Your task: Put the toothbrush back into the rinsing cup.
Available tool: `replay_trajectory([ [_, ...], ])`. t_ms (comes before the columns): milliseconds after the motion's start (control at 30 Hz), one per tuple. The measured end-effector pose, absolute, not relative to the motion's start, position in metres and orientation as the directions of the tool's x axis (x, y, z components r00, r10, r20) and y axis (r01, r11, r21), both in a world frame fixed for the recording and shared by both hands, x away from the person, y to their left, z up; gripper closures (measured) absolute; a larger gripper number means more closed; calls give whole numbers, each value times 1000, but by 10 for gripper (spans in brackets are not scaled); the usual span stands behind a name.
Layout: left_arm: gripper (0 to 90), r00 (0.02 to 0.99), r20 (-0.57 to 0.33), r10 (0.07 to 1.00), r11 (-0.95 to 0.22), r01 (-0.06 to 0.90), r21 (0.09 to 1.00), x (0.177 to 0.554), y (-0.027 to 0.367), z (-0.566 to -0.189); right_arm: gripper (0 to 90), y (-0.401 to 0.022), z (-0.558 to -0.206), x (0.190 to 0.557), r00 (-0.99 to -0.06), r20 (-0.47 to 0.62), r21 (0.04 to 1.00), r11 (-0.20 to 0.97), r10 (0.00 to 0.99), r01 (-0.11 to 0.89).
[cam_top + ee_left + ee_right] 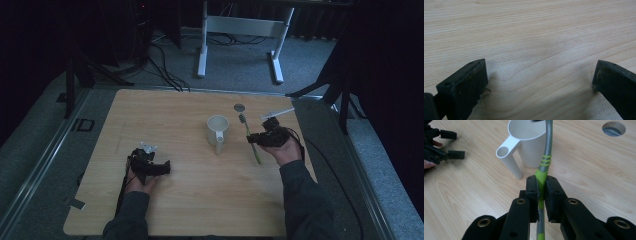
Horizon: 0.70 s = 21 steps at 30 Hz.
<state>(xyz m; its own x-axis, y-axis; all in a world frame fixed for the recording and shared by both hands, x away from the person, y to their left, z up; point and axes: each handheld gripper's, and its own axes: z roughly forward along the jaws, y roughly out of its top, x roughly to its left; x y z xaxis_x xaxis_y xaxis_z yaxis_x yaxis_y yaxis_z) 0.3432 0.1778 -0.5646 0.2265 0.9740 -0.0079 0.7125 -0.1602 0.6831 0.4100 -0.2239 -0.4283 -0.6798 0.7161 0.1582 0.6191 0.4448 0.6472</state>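
A green and grey toothbrush (544,161) is clamped between the black jaws of my right gripper (541,187), its grey neck reaching up past the rim of a white cup (529,142) with a hollow handle. From above, the toothbrush (251,140) lies slanted just right of the cup (218,129), with the right gripper (256,138) shut on its middle. My left gripper (165,168) rests at the table's left front, open. Its two jaws stand wide apart over bare wood (539,62) with nothing between them (540,80).
A round cable hole (239,107) sits in the wooden table (175,115) behind the cup, with a white strip (277,113) lying beside it at the right edge. A white desk frame (240,30) and cables stand on the floor beyond.
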Motion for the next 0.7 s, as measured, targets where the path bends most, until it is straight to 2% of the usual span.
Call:
replay_trajectory([
  [700, 1, 226, -8, 974, -160, 713, 683, 343, 178, -565, 818, -224, -416, 412, -669, 162, 732, 366, 725, 575],
])
